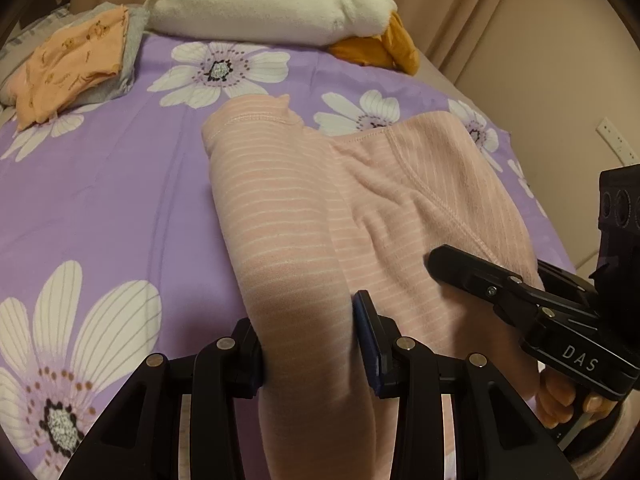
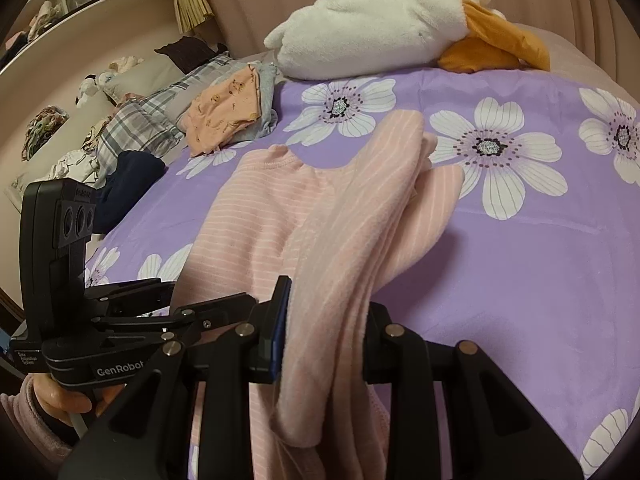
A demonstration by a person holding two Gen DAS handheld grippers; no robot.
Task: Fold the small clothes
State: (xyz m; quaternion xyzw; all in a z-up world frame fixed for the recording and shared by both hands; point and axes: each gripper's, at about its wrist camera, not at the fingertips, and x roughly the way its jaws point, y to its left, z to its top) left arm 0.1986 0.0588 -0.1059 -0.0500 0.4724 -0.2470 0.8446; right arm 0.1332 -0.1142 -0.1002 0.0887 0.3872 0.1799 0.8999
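I have the pink striped garment (image 1: 280,208) in both claws, and it lies in the middle of the purple flowered bedsheet (image 1: 100,200), its near end lifted off the bed. My left gripper (image 1: 308,344) is closed down on a thick roll of the pink cloth, with the fabric filling the gap between its pads. My right gripper (image 2: 324,328) is likewise clamped on a bunched fold of the same garment, which drapes over and down past its fingers. In the left view the right claw sits just beside mine, to the right and near.

At the far left of the bed I see a small stack: an orange printed piece (image 1: 68,64) folded on top of a grey one (image 1: 134,48). I take that as finished work. A white plush toy (image 1: 264,0) lies across the far end, clear of everything.

So I judge the task partway through: some pieces folded and set aside, this pink one mid-fold. Its far part rests flat, with a seam and neckline showing; the near part is bunched, not yet laid over. It has not yet joined the stack. Whether more clothes wait beyond it, I cannot tell.
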